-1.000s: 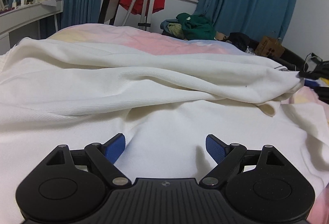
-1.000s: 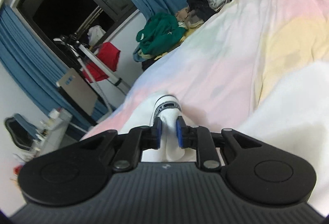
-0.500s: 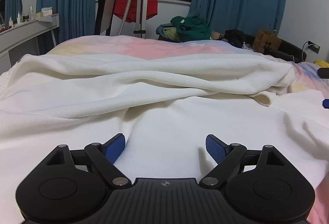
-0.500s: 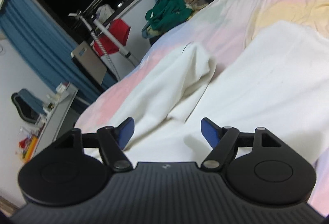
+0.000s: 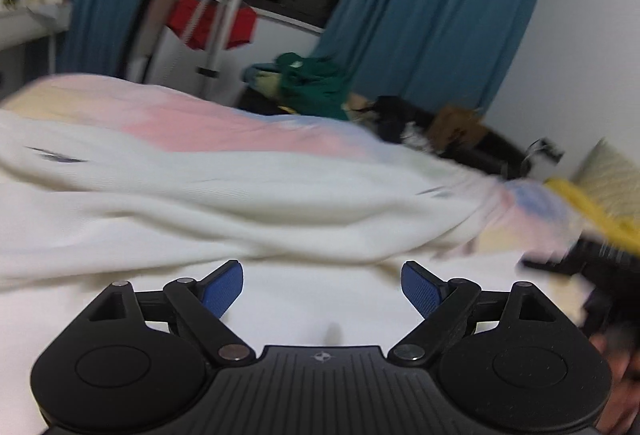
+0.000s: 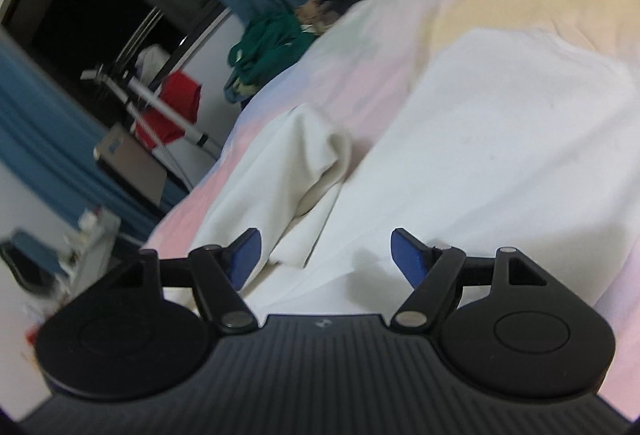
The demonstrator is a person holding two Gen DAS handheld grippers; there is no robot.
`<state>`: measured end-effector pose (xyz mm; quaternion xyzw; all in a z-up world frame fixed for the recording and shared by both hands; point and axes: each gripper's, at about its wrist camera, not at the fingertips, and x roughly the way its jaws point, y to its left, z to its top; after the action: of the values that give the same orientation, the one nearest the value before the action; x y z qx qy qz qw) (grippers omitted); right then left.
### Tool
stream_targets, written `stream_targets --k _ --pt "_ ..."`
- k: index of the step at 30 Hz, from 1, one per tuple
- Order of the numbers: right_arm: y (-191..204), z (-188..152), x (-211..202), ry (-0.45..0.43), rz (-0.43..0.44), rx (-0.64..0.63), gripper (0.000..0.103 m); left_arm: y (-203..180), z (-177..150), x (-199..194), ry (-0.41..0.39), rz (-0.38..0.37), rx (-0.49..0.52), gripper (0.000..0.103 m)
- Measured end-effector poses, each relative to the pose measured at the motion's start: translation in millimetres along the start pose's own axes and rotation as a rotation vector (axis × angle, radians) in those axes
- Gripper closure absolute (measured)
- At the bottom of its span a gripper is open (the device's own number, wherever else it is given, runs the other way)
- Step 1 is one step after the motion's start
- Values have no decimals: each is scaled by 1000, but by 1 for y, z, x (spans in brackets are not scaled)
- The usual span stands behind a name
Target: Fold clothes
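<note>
A white knit garment [image 5: 200, 219] lies spread on the pastel bedspread [image 5: 224, 127], with a long fold running across it. My left gripper [image 5: 322, 287] is open and empty, just above the garment's near part. In the right wrist view the same garment [image 6: 500, 139] lies flat, with its folded-over sleeve [image 6: 296, 163] ending in a cuff. My right gripper [image 6: 324, 253] is open and empty, low over the garment beside the sleeve. The right gripper's black body [image 5: 600, 275] shows blurred at the right edge of the left wrist view.
A pile of green and dark clothes [image 5: 312, 87] lies beyond the bed's far edge. A white tripod stand [image 5: 216, 15] with a red cloth [image 5: 212, 23] stands by the dark window. Blue curtains [image 5: 432, 15] hang behind. A yellow item [image 5: 588, 211] lies at the right.
My right gripper opened and let go of the sleeve cuff, which now lies on the garment. My left gripper stayed open and its view swung and tilted, blurred by motion.
</note>
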<state>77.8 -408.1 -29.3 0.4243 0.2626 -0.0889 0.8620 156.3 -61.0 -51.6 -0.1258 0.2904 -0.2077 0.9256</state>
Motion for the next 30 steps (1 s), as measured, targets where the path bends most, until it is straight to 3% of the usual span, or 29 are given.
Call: stream_targets --k 2,6,10,16,20,24,27,30 --pt "-11 2 5 20 16 62 28 -13 8 30 19 -41 -66 15" --pt "-28 4 11 45 58 166 28 -48 16 81 34 -34 15 15" --pt "-41 11 14 26 42 228 28 -76 18 118 104 -92 69 18" --pt "-63 23 9 -27 24 340 29 -147 -1 168 141 -91 465 23" --pt "-76 28 6 -56 13 391 29 -179 -19 199 172 -80 608 24" --pt "-79 27 10 -40 13 407 29 -196 -20 227 172 0 597 25" --pt "-78 25 14 -28 14 405 29 -202 -10 241 175 15 467 17" --pt "-77 24 16 -22 12 404 29 -200 8 252 183 61 333 17"
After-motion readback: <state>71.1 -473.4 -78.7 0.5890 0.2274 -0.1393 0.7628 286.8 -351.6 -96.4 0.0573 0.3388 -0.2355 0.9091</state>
